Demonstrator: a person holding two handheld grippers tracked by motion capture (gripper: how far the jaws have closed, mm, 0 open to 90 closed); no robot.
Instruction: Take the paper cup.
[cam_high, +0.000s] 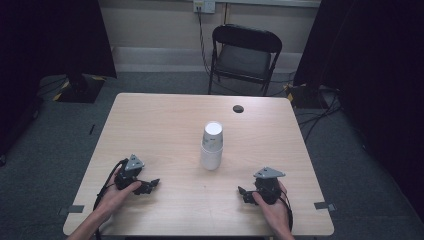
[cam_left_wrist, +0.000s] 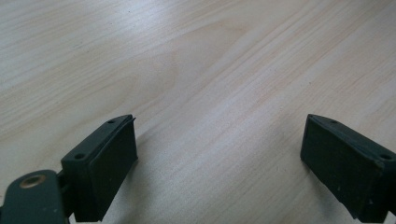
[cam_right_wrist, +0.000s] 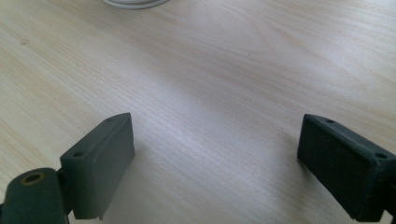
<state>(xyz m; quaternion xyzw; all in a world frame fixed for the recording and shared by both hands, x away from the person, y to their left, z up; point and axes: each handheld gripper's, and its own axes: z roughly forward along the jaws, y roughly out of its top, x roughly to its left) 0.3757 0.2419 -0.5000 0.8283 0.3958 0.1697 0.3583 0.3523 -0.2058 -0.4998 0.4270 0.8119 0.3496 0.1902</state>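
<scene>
A stack of white paper cups (cam_high: 212, 145) stands upside down near the middle of the light wooden table (cam_high: 165, 115). The left gripper (cam_high: 152, 184) rests low at the front left, held by a hand, its jaws wide apart over bare wood (cam_left_wrist: 219, 154). At the front right a hand holds the right gripper (cam_high: 243, 193), also open with nothing between its jaws (cam_right_wrist: 215, 158). The cup stack's rim (cam_right_wrist: 134, 3) peeks in at the top edge of the right gripper view. Both grippers sit well clear of the cups.
A dark round cable hole (cam_high: 238, 108) lies in the table near its far edge. A black folding chair (cam_high: 244, 56) stands behind the table. Cables run on the grey floor at the right (cam_high: 320, 117). Tape marks (cam_high: 325, 205) sit by the front corners.
</scene>
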